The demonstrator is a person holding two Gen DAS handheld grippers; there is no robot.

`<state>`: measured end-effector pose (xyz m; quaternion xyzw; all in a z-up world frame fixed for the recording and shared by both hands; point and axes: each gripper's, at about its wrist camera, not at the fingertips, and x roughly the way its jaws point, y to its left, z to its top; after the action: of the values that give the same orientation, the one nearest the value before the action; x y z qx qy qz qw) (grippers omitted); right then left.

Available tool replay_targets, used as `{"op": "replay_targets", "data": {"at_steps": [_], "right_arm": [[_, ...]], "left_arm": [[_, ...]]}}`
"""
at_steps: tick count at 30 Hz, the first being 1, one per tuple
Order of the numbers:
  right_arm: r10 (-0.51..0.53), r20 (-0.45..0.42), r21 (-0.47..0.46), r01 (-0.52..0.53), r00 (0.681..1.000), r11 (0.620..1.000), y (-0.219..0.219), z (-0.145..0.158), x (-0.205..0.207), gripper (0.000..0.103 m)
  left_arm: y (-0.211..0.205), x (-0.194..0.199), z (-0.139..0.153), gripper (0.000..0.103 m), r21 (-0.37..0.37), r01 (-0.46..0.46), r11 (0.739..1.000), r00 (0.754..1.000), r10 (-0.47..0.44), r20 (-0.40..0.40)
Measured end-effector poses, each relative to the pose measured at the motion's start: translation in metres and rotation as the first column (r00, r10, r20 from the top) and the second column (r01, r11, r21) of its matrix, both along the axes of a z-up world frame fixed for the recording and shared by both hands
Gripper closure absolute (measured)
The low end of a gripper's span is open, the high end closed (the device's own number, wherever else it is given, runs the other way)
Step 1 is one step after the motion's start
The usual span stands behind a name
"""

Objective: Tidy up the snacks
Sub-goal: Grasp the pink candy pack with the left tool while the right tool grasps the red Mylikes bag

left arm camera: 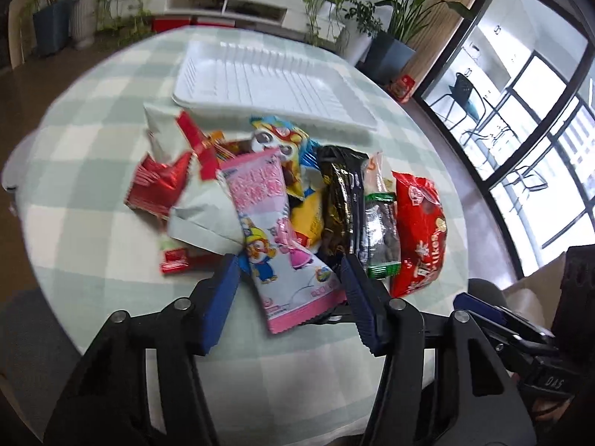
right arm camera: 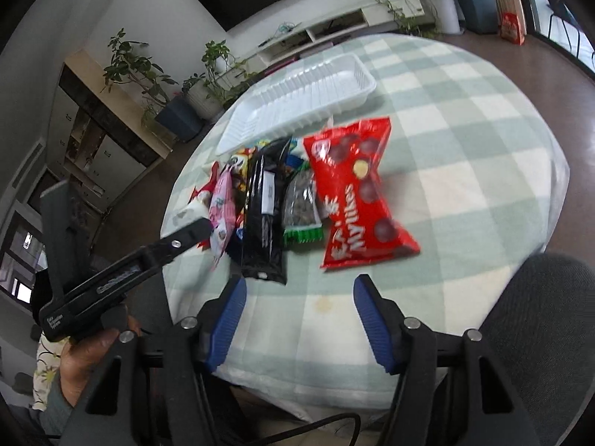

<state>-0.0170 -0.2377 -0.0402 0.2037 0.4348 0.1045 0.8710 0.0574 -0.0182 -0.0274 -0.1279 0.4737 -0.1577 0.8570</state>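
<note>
A pile of snack packets lies on the checked tablecloth point(left arm camera: 93, 141) in front of a white ribbed tray point(left arm camera: 267, 85). My left gripper point(left arm camera: 290, 260) straddles the pink cartoon packet point(left arm camera: 260, 200); its blue pads sit at the packet's two edges and the packet is not squeezed. Right of it lie a black packet point(left arm camera: 340, 193), a green-edged clear packet point(left arm camera: 381, 238) and a red Mylikes packet point(left arm camera: 420, 226). My right gripper point(right arm camera: 299, 282) stands open over bare cloth, just short of the black packet point(right arm camera: 264, 215) and the red Mylikes packet point(right arm camera: 357, 200), with nothing between its fingers.
Red wrappers point(left arm camera: 160, 186) and a pale green bag point(left arm camera: 200, 215) lie at the pile's left. The tray point(right arm camera: 297, 96) holds nothing. The left gripper's arm point(right arm camera: 122, 275) and a hand show at the right wrist view's left. Potted plants point(left arm camera: 398, 18), a low cabinet and windows surround the round table.
</note>
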Motion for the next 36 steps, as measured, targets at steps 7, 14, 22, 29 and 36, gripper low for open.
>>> {"op": "replay_targets", "data": {"at_steps": [7, 14, 22, 29, 36], "right_arm": [[-0.004, 0.009, -0.017, 0.004, 1.0, 1.0, -0.009, -0.006, 0.005, 0.039], [0.008, 0.033, -0.031, -0.007, 0.999, 1.0, -0.009, -0.007, 0.008, 0.039], [-0.024, 0.019, -0.033, 0.025, 1.0, 0.999, -0.014, -0.009, 0.01, 0.04], [-0.034, 0.01, -0.053, 0.034, 0.999, 0.998, -0.014, -0.01, 0.013, 0.04], [-0.056, 0.024, -0.097, 0.058, 0.998, 0.994, -0.017, -0.004, 0.023, 0.04]], "left_arm": [[0.001, 0.018, -0.008, 0.049, 0.01, -0.014, 1.0, 0.999, 0.014, -0.047], [0.004, 0.029, -0.008, 0.049, 0.043, -0.008, 0.999, 0.999, 0.01, -0.045], [0.007, 0.036, -0.011, 0.076, 0.04, 0.014, 0.999, 0.999, -0.013, -0.036], [0.005, 0.036, -0.011, 0.081, 0.059, 0.07, 0.996, 0.998, -0.069, -0.011], [0.017, 0.022, -0.007, 0.083, -0.01, 0.086, 0.996, 0.996, -0.086, 0.019]]}}
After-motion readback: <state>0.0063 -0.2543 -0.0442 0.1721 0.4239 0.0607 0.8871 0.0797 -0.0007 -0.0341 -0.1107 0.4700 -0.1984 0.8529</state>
